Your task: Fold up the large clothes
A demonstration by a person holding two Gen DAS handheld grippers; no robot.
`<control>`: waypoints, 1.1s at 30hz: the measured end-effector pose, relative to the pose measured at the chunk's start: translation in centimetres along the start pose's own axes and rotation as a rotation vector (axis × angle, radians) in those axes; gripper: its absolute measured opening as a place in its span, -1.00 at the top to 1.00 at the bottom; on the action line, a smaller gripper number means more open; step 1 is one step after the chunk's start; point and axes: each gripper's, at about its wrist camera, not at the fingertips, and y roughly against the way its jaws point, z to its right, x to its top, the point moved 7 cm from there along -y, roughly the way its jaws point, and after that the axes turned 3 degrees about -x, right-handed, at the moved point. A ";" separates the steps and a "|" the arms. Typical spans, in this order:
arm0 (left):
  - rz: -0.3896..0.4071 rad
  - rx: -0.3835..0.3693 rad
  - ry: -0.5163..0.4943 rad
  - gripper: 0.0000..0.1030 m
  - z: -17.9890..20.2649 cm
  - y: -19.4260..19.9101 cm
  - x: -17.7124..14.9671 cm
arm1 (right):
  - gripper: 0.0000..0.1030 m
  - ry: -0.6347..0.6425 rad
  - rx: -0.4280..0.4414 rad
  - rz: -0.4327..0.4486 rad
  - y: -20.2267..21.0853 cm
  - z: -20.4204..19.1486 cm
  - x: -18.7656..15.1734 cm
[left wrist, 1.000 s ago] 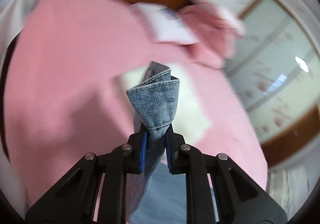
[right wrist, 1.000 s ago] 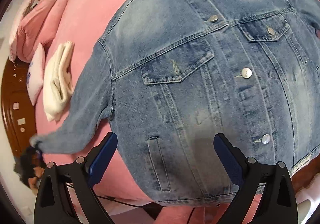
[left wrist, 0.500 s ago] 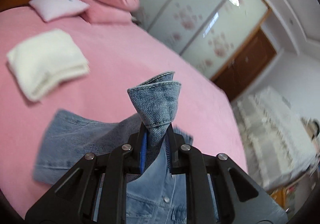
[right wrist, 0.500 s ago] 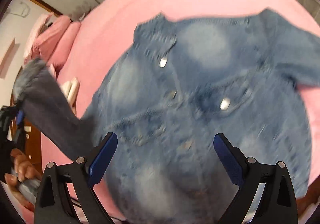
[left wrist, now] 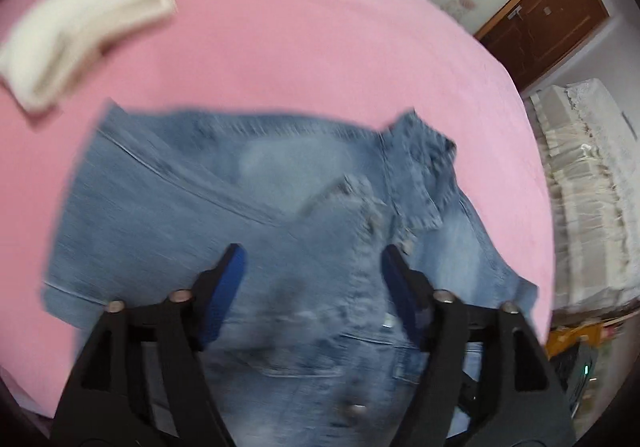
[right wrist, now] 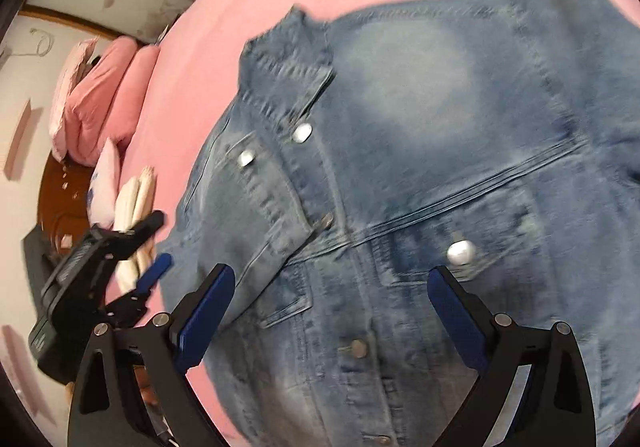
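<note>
Pink bedspread (left wrist: 320, 47) fills both wrist views, with a blue denim jacket (right wrist: 400, 187) spread on it, buttoned front up. A second ago the left gripper (left wrist: 312, 279) was pinched on a bunched denim cuff, carrying the sleeve in over the body. Its jaws have just been opening, and now they stand wide with nothing between the blue pads; the sleeve (left wrist: 180, 215) lies released across the jacket's chest, just ahead of and below the fingers. The right gripper (right wrist: 326, 311) hovers over the jacket's lower front with jaws wide and empty, the collar beyond it and the left gripper off to its left side at the jacket's edge. A folded cream-white cloth (left wrist: 80, 31) sits well beyond the left gripper, apart from the jacket.

By my reading the first sleeve fold is done. The far sleeve, beyond the right gripper's right finger, seems the likely next piece to bring in before the body is folded.
</note>
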 end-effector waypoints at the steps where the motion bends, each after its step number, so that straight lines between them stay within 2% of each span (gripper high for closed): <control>1: 0.023 0.028 -0.020 -0.54 -0.8 1.5 0.0 | -0.91 0.008 0.015 -0.021 -0.6 -0.5 -0.2; 4: 0.030 0.143 -0.071 -0.55 -5.0 5.0 0.5 | -0.91 0.049 0.013 -0.071 -2.9 -1.6 -0.8; 6: 0.004 0.257 -0.087 -0.55 -7.7 5.4 -0.1 | -0.91 0.096 0.014 -0.086 -4.3 -2.5 -1.1; 8: -0.023 0.336 -0.080 -0.55 -10.3 6.1 -0.9 | -0.71 0.182 0.006 -0.086 -5.7 -4.1 -1.1; 11: -0.084 0.400 -0.045 -0.55 -14.0 6.2 -3.1 | -0.62 0.351 -0.055 -0.071 -8.0 -6.3 -0.8; 15: -0.164 0.424 0.007 -0.55 -17.0 6.0 -6.0 | -0.54 0.494 -0.162 -0.062 -10.9 -7.5 -0.2; 16: -0.186 0.431 0.012 -0.55 -17.5 5.5 -6.8 | -0.35 0.519 -0.189 -0.054 -11.1 -7.7 -0.1; 17: -0.201 0.439 0.013 -0.55 -17.8 5.6 -7.3 | 0.02 0.554 -0.229 -0.037 -11.3 -7.8 0.1; 19: -0.221 0.453 0.015 -0.55 -18.4 5.0 -8.1 | 0.35 0.594 -0.294 -0.009 -11.3 -7.9 0.7; 20: -0.226 0.455 0.015 -0.55 -18.5 4.7 -8.3 | 0.41 0.592 -0.303 -0.010 -11.1 -8.0 0.8; 23: -0.224 0.450 0.023 -0.55 -18.9 4.0 -8.4 | 0.65 0.582 -0.257 -0.008 -9.9 -8.6 1.0; 25: -0.214 0.442 0.038 -0.55 -19.0 3.3 -8.2 | 0.72 0.623 -0.255 0.017 -8.6 -9.1 0.8; 28: -0.207 0.437 0.062 -0.55 -19.2 2.6 -8.1 | 0.77 0.643 -0.203 0.082 -6.0 -10.4 0.9; 32: -0.202 0.452 0.035 -0.55 -19.3 2.4 -8.5 | 0.78 0.603 -0.157 0.243 -0.4 -12.0 3.5; 33: -0.200 0.454 0.036 -0.55 -19.4 2.4 -8.6 | 0.79 0.613 -0.177 0.286 1.0 -12.1 4.0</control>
